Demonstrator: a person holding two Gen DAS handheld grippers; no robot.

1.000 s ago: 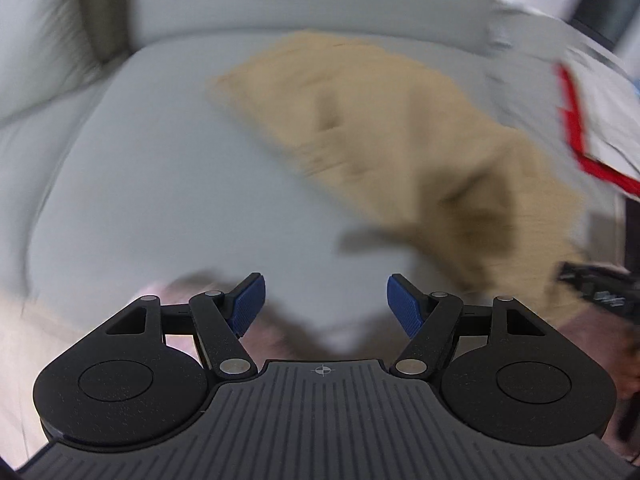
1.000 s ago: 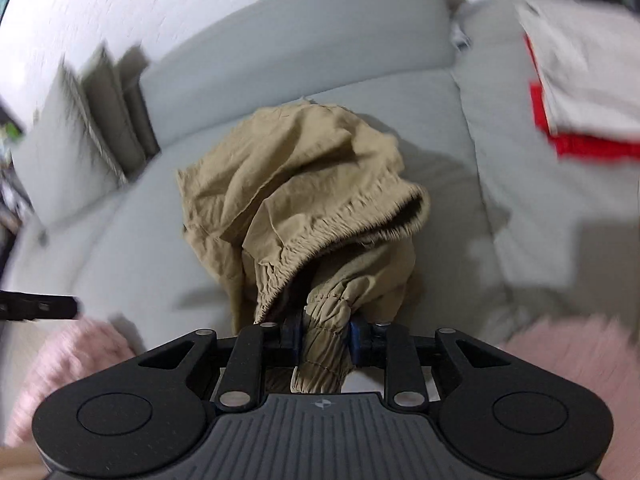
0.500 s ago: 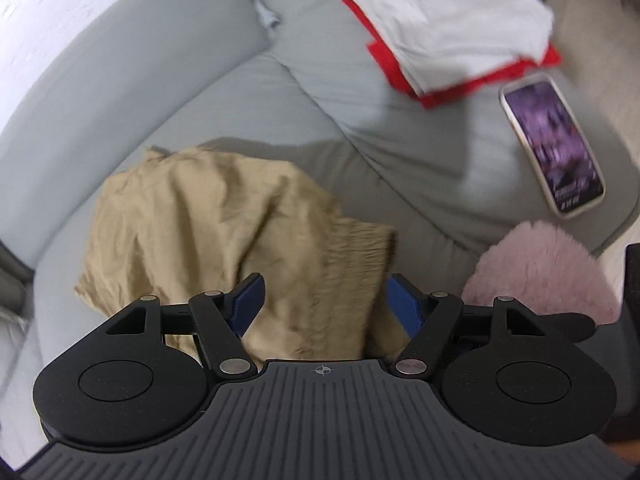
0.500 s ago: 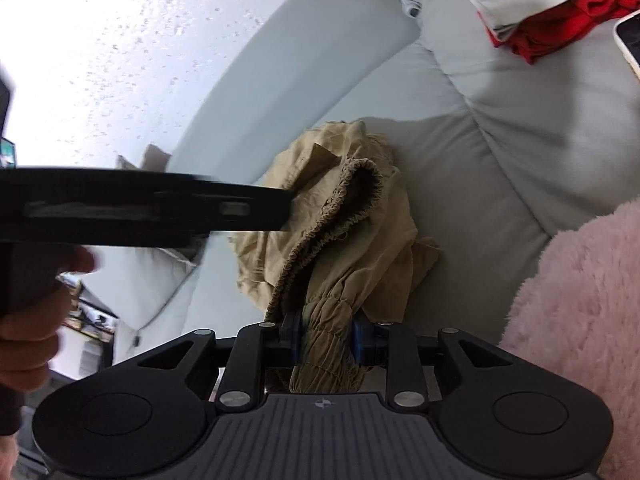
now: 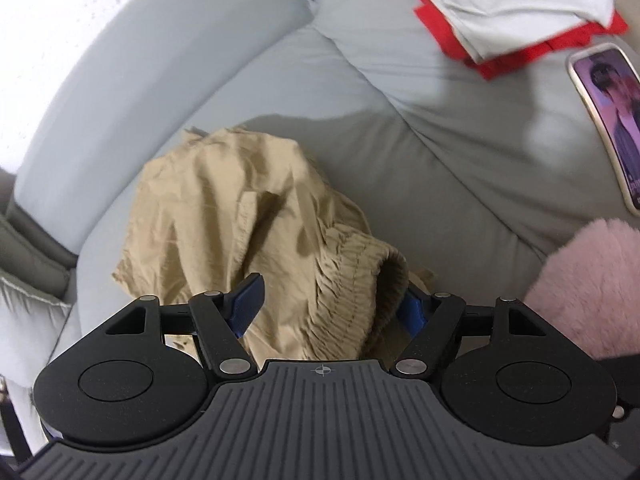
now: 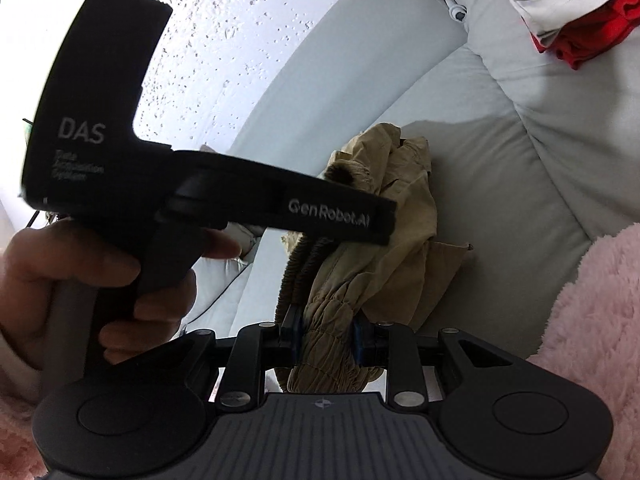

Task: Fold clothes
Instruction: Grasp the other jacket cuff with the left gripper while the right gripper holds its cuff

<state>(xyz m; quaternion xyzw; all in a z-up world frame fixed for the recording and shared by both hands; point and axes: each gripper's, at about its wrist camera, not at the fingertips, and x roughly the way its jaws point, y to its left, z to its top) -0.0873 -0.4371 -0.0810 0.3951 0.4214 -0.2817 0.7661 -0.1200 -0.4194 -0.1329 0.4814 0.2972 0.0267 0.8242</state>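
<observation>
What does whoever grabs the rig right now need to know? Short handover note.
Right tongs: shut on the gathered elastic band of the khaki trousers, lifting that part off the grey sofa.
Left tongs: open, straddling the elastic band; pads not pressing.
Rest of the trousers lies crumpled on the seat.
Done: white and red clothes sit stacked further along the sofa, phone beside them.
Left: close the left tongs on the band, spread the trousers flat, fold, add to the stack.
</observation>
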